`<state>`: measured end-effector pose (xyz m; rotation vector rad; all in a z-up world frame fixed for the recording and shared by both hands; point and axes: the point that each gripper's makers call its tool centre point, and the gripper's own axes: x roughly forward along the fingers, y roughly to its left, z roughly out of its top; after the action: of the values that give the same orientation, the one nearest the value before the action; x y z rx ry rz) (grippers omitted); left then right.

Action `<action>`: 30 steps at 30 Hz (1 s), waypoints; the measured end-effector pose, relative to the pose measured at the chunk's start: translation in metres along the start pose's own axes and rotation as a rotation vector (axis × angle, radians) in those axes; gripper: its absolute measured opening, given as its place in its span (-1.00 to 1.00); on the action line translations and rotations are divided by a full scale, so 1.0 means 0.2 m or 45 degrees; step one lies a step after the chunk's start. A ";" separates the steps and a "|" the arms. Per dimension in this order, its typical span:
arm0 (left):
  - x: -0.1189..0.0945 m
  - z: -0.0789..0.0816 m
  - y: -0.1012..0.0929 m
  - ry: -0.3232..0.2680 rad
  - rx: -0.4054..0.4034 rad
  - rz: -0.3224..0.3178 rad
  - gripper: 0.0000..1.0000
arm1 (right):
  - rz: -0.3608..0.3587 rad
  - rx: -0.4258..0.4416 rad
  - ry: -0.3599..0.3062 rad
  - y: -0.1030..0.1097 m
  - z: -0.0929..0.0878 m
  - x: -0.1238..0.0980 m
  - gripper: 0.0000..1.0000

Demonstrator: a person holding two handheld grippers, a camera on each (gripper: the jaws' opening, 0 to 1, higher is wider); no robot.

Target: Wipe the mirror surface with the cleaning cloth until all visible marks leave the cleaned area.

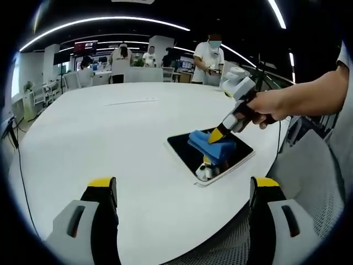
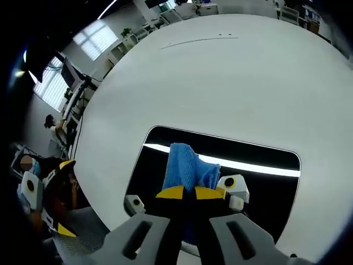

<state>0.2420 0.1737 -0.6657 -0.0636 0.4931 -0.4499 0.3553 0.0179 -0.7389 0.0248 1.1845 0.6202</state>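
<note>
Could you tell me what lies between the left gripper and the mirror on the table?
Only bare white table: in the left gripper view, nothing sits between the left gripper and the mirror.

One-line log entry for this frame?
phase: wiping | right claw: shut on blue cloth, pressed on mirror | left claw: open, idle above table

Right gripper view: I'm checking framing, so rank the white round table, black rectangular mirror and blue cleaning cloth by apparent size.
1. White round table
2. Black rectangular mirror
3. Blue cleaning cloth, held in the right gripper
</note>
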 end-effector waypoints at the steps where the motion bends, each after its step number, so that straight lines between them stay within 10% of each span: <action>1: 0.00 0.00 0.00 0.000 -0.001 0.002 0.98 | -0.001 0.002 0.000 -0.01 0.00 -0.01 -1.00; 30: 0.01 -0.02 -0.01 0.033 0.030 -0.012 0.98 | -0.032 0.037 -0.037 -0.26 -0.06 -0.13 -1.00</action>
<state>0.2401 0.1706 -0.6690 -0.0371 0.5127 -0.4659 0.3623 -0.0405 -0.7381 0.0433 1.1639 0.5789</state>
